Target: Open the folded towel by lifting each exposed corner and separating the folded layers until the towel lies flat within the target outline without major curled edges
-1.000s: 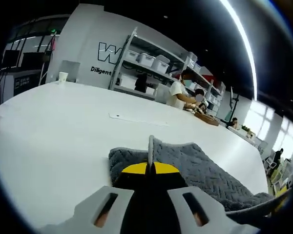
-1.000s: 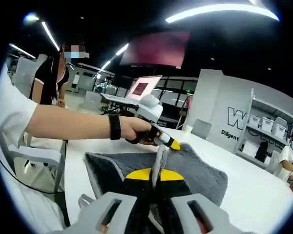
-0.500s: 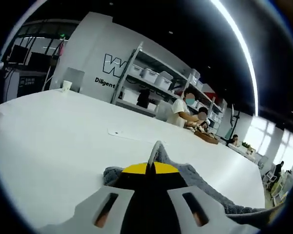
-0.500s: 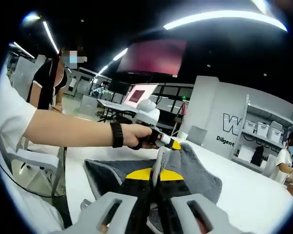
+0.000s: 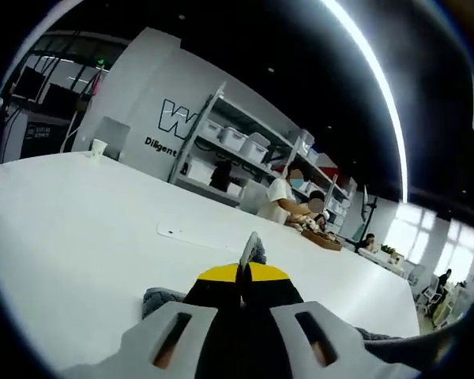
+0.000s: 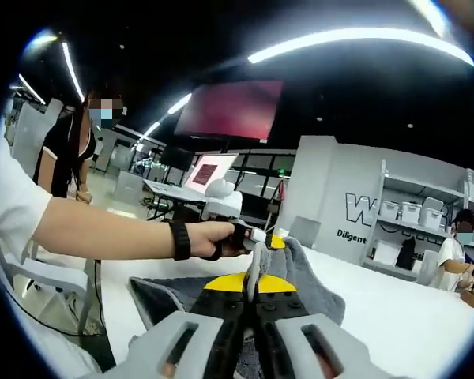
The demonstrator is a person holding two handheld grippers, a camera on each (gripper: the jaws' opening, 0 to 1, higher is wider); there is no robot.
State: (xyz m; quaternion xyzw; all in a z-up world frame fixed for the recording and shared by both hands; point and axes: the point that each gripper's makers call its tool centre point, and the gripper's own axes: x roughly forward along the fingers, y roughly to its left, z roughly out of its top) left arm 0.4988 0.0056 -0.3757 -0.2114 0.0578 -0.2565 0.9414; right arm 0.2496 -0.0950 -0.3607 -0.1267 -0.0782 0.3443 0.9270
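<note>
A grey quilted towel [image 6: 312, 276] hangs lifted above the white table [image 5: 79, 229], held at two corners. My left gripper [image 5: 243, 272] is shut on one corner, a thin edge of cloth sticking up between its jaws; more grey towel [image 5: 162, 300] shows just below them. My right gripper [image 6: 253, 280] is shut on another corner, with the cloth draping down on both sides. In the right gripper view, the person's hand holds the left gripper [image 6: 257, 235] just beyond my right jaws, both pinching the raised towel edge close together.
A pale outline mark [image 5: 193, 234] lies on the table ahead of the left gripper. A paper cup [image 5: 99, 147] stands at the far table edge. Shelves with bins [image 5: 237, 146] and seated people [image 5: 288, 197] are beyond. A chair [image 6: 47, 253] stands at the left.
Both grippers have risen with the towel; less cloth shows below the left jaws and the table sits lower in both views. Both stay shut on their corners.
</note>
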